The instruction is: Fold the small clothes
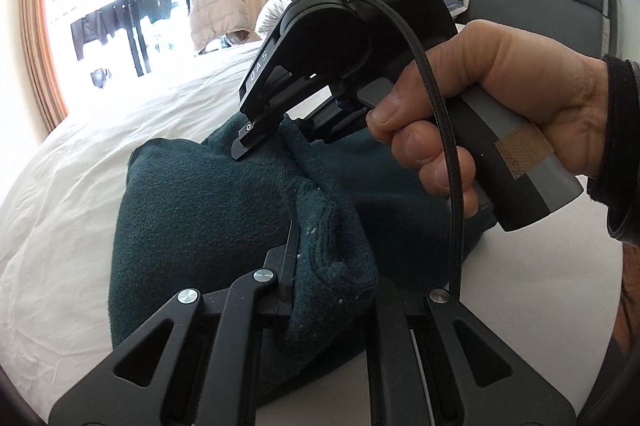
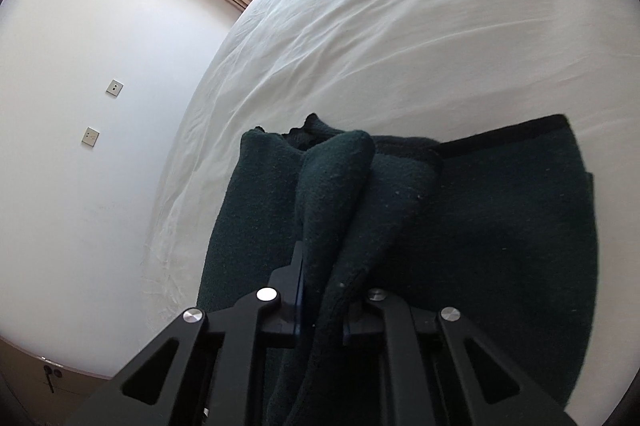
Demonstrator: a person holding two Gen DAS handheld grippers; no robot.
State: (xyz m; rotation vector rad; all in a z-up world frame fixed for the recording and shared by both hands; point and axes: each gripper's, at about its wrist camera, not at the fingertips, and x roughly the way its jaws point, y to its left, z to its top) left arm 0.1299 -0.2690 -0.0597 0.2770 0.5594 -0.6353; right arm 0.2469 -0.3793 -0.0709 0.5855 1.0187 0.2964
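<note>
Both grippers, left gripper (image 1: 326, 266) and right gripper (image 2: 324, 290), are pinching bunched folds of the dark green fleece garment (image 1: 192, 209) (fuzzy, lint-flecked) lying on the white bed (image 1: 100, 153).

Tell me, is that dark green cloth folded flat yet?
Not yet. The green cloth lies partly flat on the bed, but a bunched ridge is pinched up by both tongs.

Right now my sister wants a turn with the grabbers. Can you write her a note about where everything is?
Left tool: shut on a bunched fold of the green cloth.
Right tool: shut on another ridge of the same cloth, a little farther along.
Cloth: on the white bed, partly lifted where both tools pinch it, the rest flat.
Done: both grips taken.
Left: lay the fold over, smooth it, let go.
</note>
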